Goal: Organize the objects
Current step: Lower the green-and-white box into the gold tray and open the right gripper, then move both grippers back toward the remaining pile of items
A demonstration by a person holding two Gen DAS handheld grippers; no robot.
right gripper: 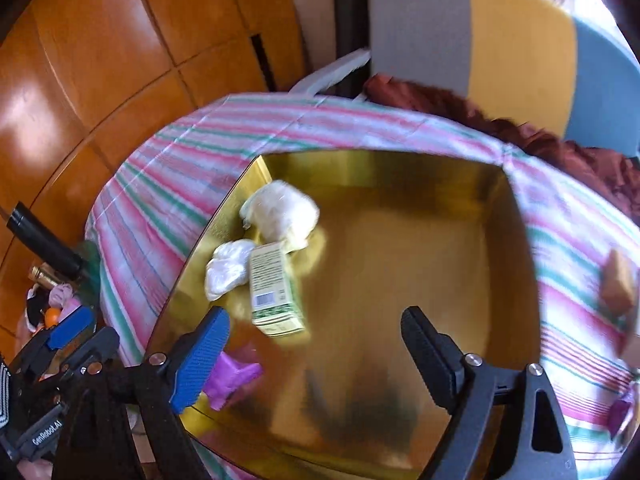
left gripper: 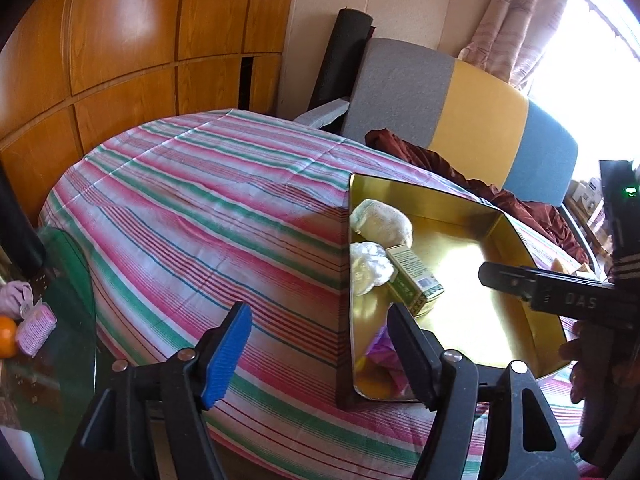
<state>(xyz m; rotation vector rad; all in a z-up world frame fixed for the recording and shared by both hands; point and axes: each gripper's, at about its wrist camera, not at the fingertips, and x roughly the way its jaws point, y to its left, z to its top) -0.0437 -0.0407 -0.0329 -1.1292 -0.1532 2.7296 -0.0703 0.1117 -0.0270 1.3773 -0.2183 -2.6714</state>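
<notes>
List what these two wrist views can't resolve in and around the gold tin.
- Purple item: right wrist view, partly behind the right gripper's blue finger; left wrist view, behind the left gripper's black finger. Identity unclear.
- Green box print: motion blur, unreadable.
- Brown block on the striped cloth: blurred near the frame edge.
- Gold tin, near wall: hidden by the right gripper.

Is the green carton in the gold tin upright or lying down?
Lying down: the green carton rests on its long side on the gold tin's floor.

Home bedroom: striped bedsheet (left gripper: pixel 192 208), wooden wardrobe (left gripper: pixel 120 40), curtain (left gripper: pixel 516 12).
</notes>
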